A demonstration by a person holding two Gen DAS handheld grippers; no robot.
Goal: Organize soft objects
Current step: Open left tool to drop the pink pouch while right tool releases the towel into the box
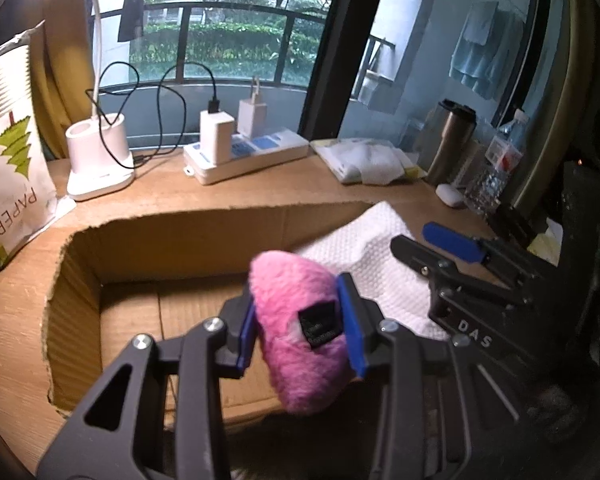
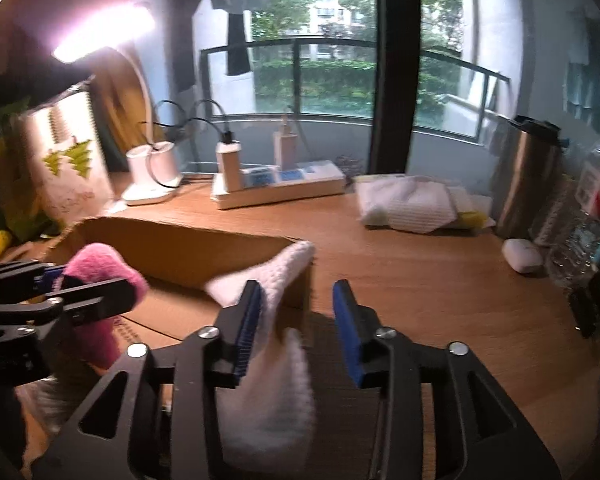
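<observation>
My left gripper (image 1: 300, 320) is shut on a pink plush toy (image 1: 300, 328) with a black label and holds it above the open cardboard box (image 1: 140, 248). It also shows at the left of the right wrist view (image 2: 88, 288), with the pink toy (image 2: 100, 268). A white textured cloth (image 1: 364, 252) drapes over the box's right wall. My right gripper (image 2: 296, 320) is open, with the white cloth (image 2: 276, 360) lying against its left finger. The right gripper shows in the left wrist view (image 1: 436, 248), over the cloth.
On the wooden desk (image 2: 420, 280) behind the box stand a white lamp base (image 1: 96, 160), a power strip with chargers (image 1: 244, 152), folded white cloths (image 1: 368, 160), a steel tumbler (image 1: 448, 140), a white earbud case (image 2: 522, 256) and a water bottle (image 1: 496, 168). A paper bag (image 1: 8, 168) stands at the left.
</observation>
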